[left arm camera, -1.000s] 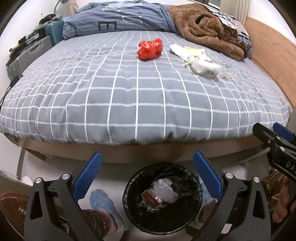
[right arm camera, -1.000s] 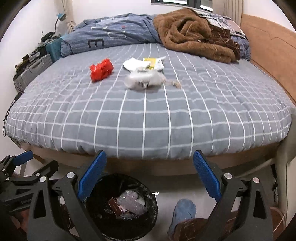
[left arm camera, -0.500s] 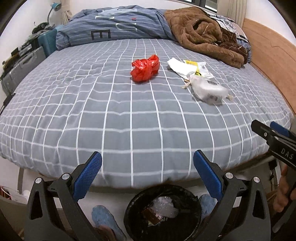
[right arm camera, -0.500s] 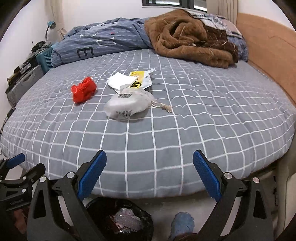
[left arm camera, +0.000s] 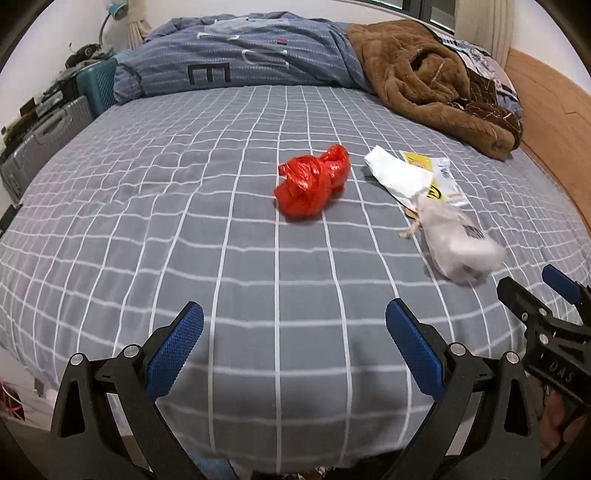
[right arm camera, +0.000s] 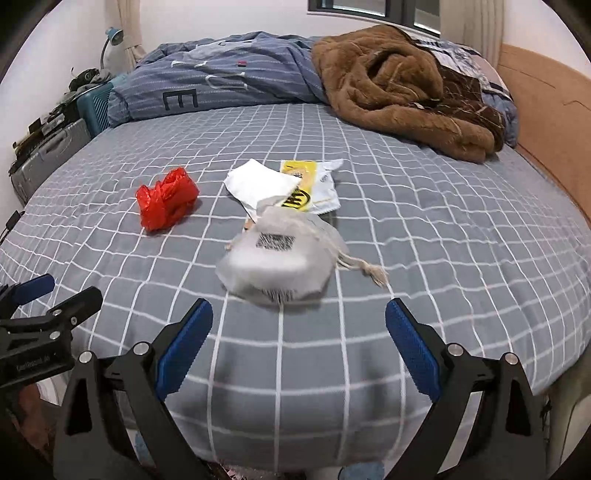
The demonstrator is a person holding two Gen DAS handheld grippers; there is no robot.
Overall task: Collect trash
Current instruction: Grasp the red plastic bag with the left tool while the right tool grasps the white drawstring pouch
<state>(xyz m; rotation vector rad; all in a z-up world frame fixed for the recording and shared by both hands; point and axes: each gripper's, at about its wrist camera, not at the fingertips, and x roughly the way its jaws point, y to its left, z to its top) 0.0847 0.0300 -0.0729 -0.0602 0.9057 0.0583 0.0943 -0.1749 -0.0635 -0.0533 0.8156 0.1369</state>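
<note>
Both claws, left claw (left arm camera: 294, 349) and right claw (right arm camera: 299, 345), are wide open and empty. White bag (right arm camera: 275, 266) lies on the bed (right arm camera: 443, 236) just ahead of the right claw; red bag (left arm camera: 314, 181) farther ahead of the left. Next job looks like reaching and pinching.

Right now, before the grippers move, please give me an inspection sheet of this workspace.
Surface: bed with grey checked cover, soft, slightly wrinkled.
Job's things: red plastic bag, crumpled; white drawstring pouch with barcode label; white paper lying over yellow-and-white wrapper.
Clutter: brown blanket and blue duvet at the far end.
Grippers: left gripper open, empty; right gripper open, empty, the pouch just beyond its fingers.
Cables: dark cable at the bed's left edge.
Surroundings: suitcase, desk lamp, wooden headboard, window.
</note>
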